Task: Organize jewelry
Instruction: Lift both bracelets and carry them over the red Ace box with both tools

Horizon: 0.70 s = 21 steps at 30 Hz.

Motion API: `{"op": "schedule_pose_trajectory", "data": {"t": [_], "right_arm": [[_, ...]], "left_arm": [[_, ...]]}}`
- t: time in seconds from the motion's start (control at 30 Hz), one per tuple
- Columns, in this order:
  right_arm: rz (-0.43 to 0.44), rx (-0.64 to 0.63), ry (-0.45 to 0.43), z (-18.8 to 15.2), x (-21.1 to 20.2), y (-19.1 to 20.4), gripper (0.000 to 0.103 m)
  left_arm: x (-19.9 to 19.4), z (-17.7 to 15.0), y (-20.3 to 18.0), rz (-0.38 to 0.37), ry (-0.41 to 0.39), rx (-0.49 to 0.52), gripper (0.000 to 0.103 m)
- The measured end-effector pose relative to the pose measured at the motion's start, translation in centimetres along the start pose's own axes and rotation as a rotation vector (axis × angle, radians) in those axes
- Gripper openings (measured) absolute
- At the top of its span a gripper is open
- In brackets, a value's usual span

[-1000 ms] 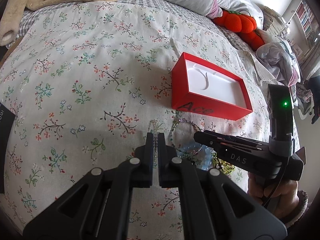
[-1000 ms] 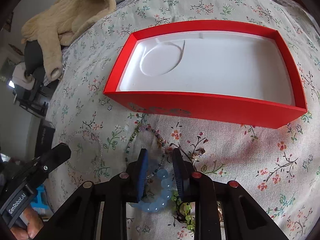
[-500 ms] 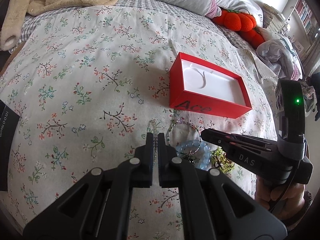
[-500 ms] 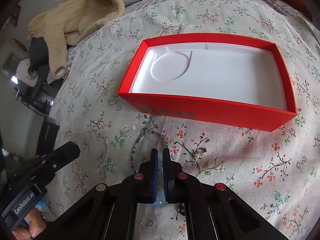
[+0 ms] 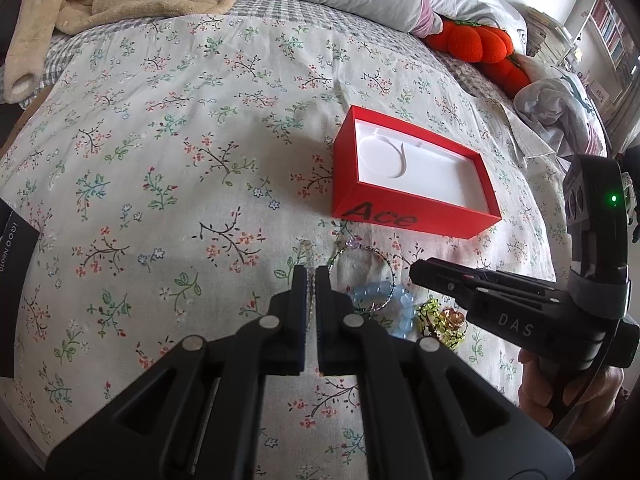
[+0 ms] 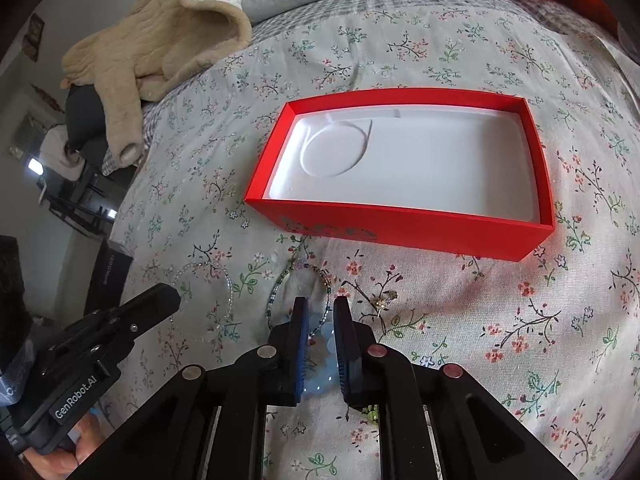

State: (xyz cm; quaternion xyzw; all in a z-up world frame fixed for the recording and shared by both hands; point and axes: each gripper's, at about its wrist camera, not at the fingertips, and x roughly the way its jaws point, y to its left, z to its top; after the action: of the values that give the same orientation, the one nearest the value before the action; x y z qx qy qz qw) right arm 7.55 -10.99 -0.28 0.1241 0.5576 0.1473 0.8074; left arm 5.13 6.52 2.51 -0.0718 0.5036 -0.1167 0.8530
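Jaws of the right gripper [image 6: 320, 320] are being opened again after a squeeze, pale blue bracelet [image 6: 322, 340] between them, unlifted. Left gripper [image 5: 310, 280] is shut on the clear bracelet [image 5: 306, 246]. Red box [image 5: 416, 216] is empty.

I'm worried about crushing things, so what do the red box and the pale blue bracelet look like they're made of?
The red box looks like matte card: thin, sharp-folded walls, printed lettering, with a smooth white insert, likely moulded plastic. The pale blue bracelet looks like translucent glossy beads, glass or plastic; I cannot tell which. The right tongs are opening with its beads between them.
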Motion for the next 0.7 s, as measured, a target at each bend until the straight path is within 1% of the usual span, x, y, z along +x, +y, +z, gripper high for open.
{"op": "schedule_pose_trajectory", "data": {"t": [0.2,0.37,0.53,0.6,0.67,0.7], "right_arm": [[-0.019,0.0,0.04,0.1,2.3,0.4,0.015],[-0.035,0.007,0.053,0.2,3.3,0.0,0.019],[-0.045,0.002,0.043,0.2,3.6,0.2,0.02],[-0.045,0.003,0.025,0.2,3.8,0.1,0.02],[-0.052,-0.013,0.005,0.1,3.8,0.2,0.016],[-0.066,-0.025,-0.003,0.0,3.9,0.2,0.004]], "left_arm": [[0.5,0.0,0.7,0.011,0.012,-0.004,0.005],[0.5,0.1,1.1,0.007,0.014,-0.007,0.005],[0.4,0.1,1.3,0.006,0.016,-0.005,0.005],[0.5,0.1,1.3,0.008,0.017,-0.001,0.005],[0.5,0.0,1.2,0.011,0.019,0.001,0.005],[0.5,0.0,1.1,0.012,0.02,0.002,0.005]]}}
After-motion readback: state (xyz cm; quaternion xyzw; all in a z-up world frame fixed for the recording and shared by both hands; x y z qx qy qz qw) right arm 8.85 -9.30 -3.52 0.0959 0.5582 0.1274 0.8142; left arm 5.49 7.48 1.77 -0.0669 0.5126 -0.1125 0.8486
